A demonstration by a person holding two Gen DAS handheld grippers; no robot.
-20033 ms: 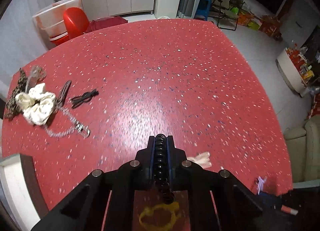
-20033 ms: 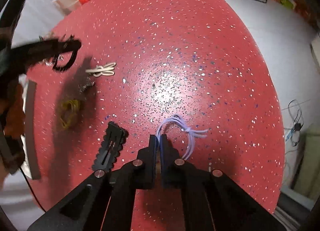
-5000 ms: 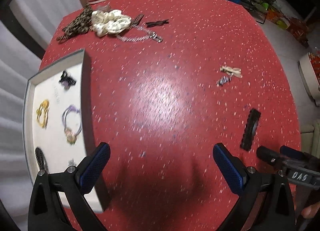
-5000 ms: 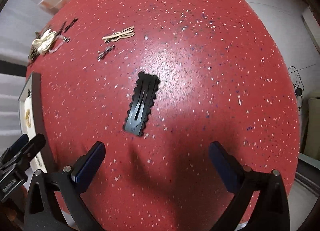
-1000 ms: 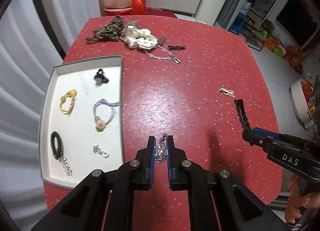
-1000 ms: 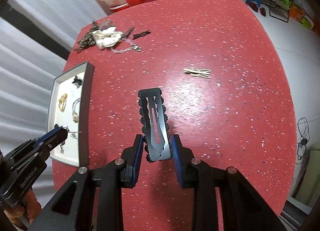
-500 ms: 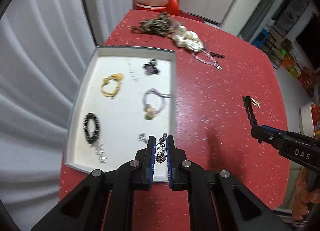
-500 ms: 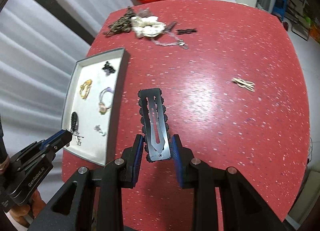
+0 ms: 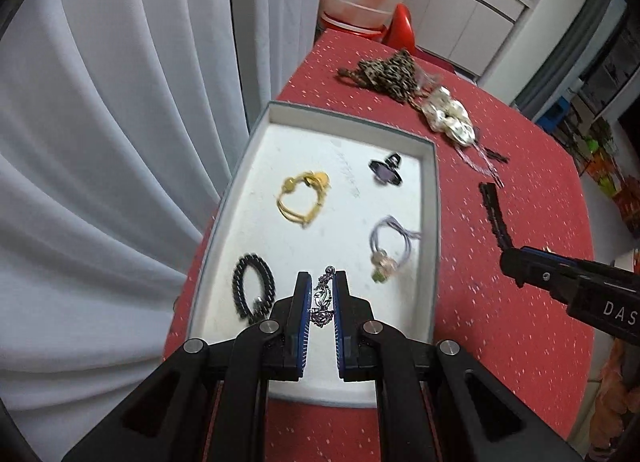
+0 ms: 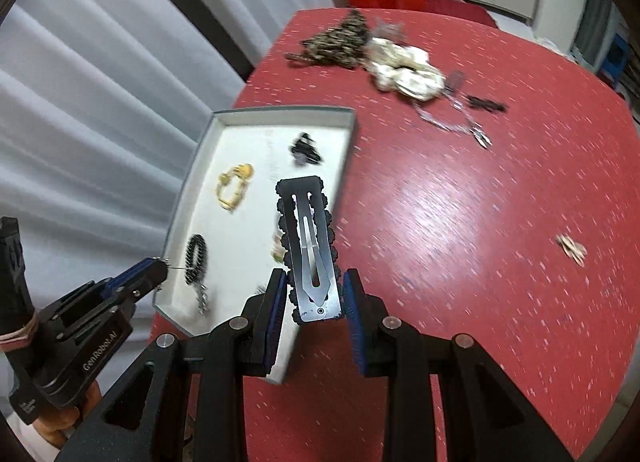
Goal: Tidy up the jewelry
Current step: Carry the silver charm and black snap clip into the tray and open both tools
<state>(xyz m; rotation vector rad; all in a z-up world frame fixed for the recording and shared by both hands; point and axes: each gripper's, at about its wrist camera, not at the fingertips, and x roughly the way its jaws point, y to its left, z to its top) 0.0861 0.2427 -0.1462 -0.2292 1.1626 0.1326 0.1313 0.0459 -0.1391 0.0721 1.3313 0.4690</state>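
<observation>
Tray (image 9: 434, 198) sits directly beneath our left hand-held gripper (image 9: 319, 304), clamped on a small silver charm (image 9: 323, 298); our right hand-held gripper (image 10: 314, 294), gripping the black hair clip (image 10: 308, 238) lengthwise, overhangs its right rim.

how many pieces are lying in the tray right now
5, maybe more behind the tongs: yellow tie far left, black clip far right, purple tie right, black bracelet near left, silver charm at the near edge.
</observation>
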